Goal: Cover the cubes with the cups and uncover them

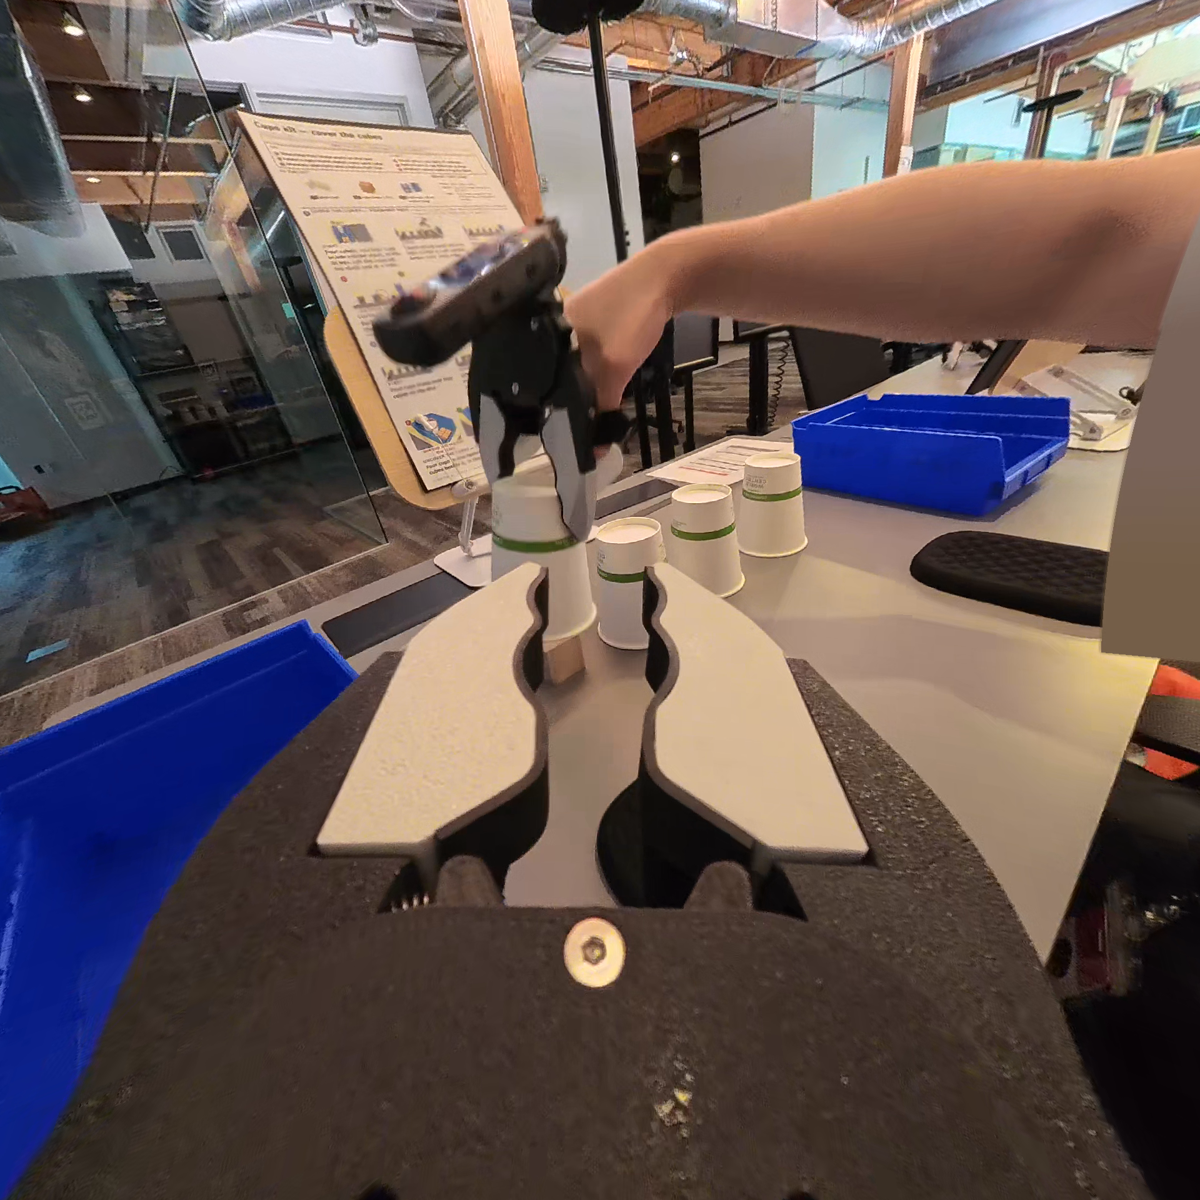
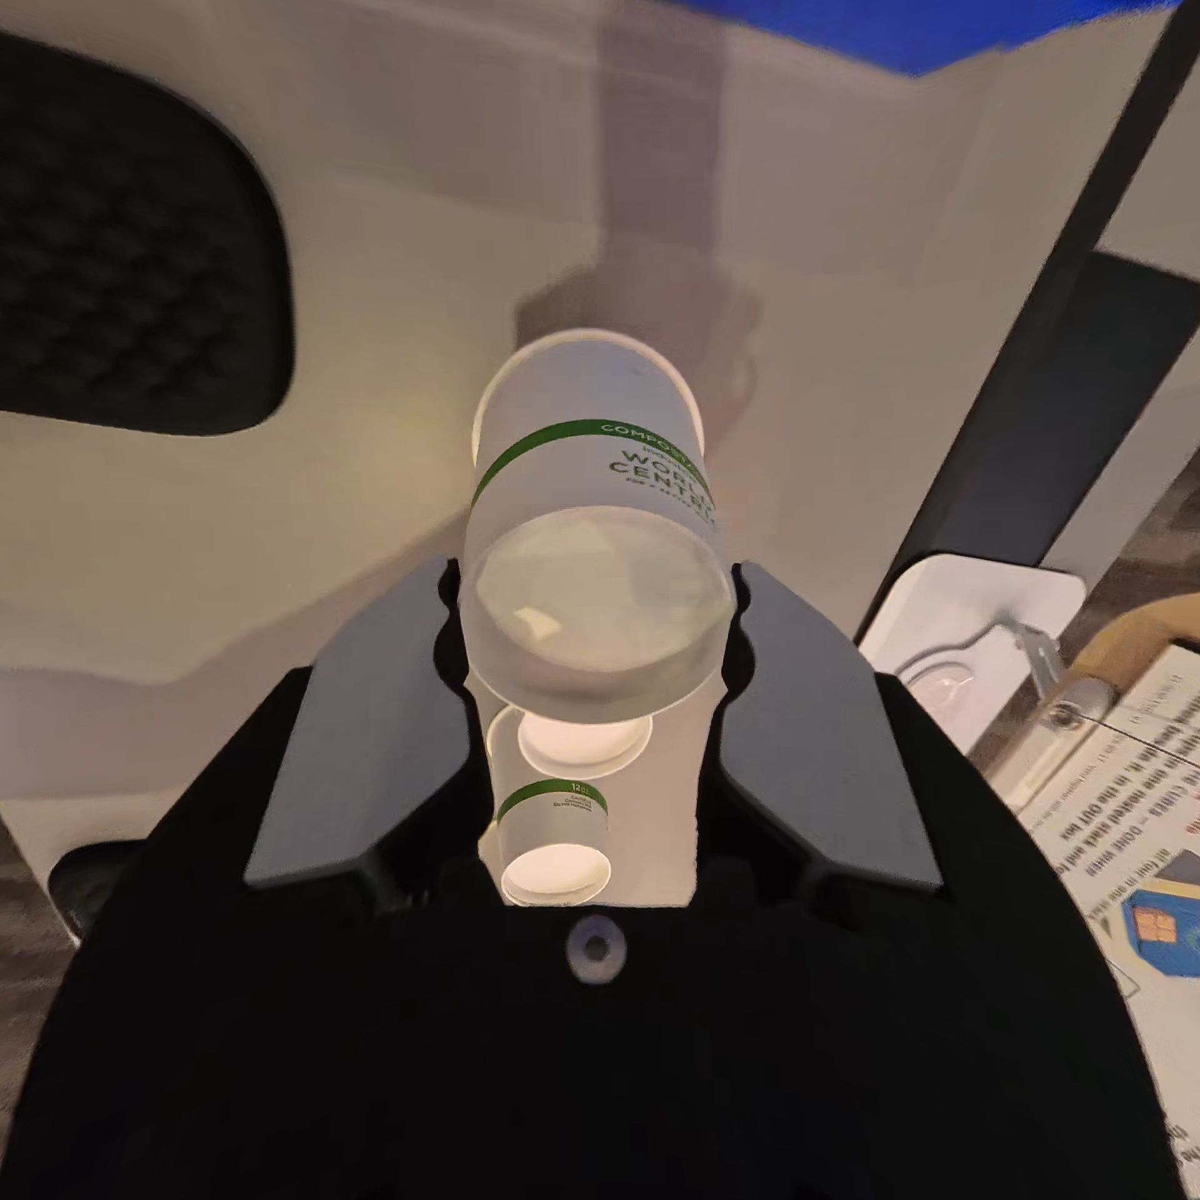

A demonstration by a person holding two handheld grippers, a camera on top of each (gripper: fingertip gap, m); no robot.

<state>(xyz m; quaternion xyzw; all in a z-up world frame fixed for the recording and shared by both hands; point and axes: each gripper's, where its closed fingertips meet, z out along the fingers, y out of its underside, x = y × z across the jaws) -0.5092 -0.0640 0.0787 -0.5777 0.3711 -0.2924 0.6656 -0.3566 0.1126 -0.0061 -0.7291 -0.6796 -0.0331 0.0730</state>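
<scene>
In the left wrist view, my right gripper [image 1: 542,500] comes down from above, shut on the base of an upside-down white paper cup [image 1: 539,558] with a green band. It holds the cup just off the grey table. A small wooden cube [image 1: 565,659] shows under the cup's rim. Three more upside-down cups [image 1: 626,584] [image 1: 704,539] [image 1: 773,503] stand in a row to the right. My left gripper [image 1: 594,584] is open and empty, low in front of the cube. In the right wrist view the right gripper [image 2: 594,584] clamps the held cup [image 2: 584,493]; the cube is hidden.
A blue bin [image 1: 928,448] sits at the back right and another blue bin [image 1: 130,812] at the near left. A black padded rest [image 1: 1013,575] lies to the right. An instruction board [image 1: 389,292] stands on a white base [image 2: 961,636] behind the cups.
</scene>
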